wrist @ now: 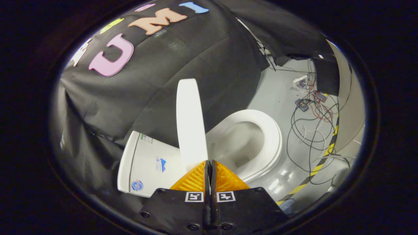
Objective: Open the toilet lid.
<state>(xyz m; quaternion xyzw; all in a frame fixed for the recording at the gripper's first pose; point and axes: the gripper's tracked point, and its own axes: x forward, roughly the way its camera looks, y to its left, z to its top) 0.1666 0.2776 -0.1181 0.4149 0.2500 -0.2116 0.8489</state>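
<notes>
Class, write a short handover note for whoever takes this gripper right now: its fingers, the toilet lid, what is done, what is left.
Gripper: orange fingers closed together, nothing visibly between them, tips right at the lower edge of the toilet lid.
Lid: raised, standing upright on edge between the tank and the seat; bowl exposed.
Done: lid is open.
Left: draw the gripper back; check the lid stays up. Loose cables lie on the floor beyond the toilet.

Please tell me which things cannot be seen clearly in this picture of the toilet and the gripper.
- Hinge of the raised lid, gripper view: hidden behind the closed orange fingers.
- Whether the gripper touches the lid: cannot tell.
- Near part of the bowl: covered by the fingers.
- Small devices among the cables on the floor: too small to identify.
</notes>
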